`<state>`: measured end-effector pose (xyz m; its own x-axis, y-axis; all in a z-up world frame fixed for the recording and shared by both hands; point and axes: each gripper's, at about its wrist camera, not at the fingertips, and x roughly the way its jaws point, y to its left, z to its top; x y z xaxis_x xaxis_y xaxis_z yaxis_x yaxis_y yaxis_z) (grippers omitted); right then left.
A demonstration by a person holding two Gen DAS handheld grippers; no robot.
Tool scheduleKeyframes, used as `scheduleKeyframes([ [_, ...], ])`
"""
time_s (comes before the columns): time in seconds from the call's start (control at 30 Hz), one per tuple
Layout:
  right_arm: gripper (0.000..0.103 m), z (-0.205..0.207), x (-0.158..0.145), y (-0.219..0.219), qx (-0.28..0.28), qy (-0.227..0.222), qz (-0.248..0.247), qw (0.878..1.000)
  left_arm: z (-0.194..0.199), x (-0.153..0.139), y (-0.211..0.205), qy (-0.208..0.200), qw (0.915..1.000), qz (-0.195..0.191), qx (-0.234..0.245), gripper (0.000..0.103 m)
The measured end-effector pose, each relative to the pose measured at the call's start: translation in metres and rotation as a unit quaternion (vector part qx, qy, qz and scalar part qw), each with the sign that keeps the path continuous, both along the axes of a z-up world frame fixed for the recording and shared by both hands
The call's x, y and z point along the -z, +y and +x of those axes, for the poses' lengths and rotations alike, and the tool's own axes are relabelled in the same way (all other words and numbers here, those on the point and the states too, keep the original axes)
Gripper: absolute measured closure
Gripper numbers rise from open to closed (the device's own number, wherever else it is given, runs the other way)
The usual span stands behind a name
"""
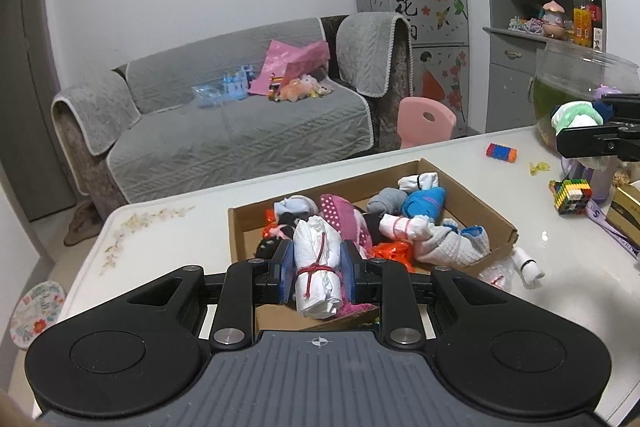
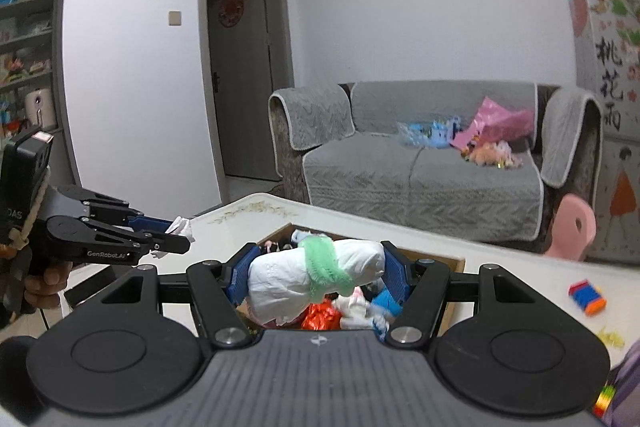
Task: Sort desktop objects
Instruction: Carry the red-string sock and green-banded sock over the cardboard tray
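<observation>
Left-wrist view shows, low in the centre of the frame, a white rolled cloth bundle tied with red string (image 1: 316, 267) standing on end between the blue pads of the left gripper (image 1: 316, 269), which pinches it on both sides. Behind the bundle lies a shallow cardboard box (image 1: 476, 205) heaped with more rolled bundles: pink dotted, blue, grey, white and an orange one (all jumbled together). One small white roll (image 1: 528, 265) lies on the white table (image 1: 180, 227) just outside the box's right corner. Further right sit a striped toy block (image 1: 501, 151) and a multicoloured brick cube (image 1: 571, 195). At the right edge the right gripper (image 1: 576, 125) holds its own white bundle in front of a glass jar (image 1: 576, 83).

From the right-wrist view, a white bundle with a green fuzzy band (image 2: 316, 277) lies crosswise in the centre between the right gripper's (image 2: 316, 273) blue pads, clamped from left and right above the box. At the left edge a hand (image 2: 44, 283) grips the left gripper's handle. A grey sofa (image 2: 420, 179) fills the background.
</observation>
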<state>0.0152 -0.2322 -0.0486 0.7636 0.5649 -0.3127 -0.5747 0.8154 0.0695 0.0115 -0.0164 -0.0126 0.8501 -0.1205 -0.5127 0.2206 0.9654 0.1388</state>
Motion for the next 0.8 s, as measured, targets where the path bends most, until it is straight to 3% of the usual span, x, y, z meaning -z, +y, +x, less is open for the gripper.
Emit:
scheduleKeyframes([
  [0.8,0.042,0.040,0.011,0.027,-0.047,-0.022,-0.083,0.995,0.060,0.021,-0.010,0.035,0.9984,0.018,0.041,0.072],
])
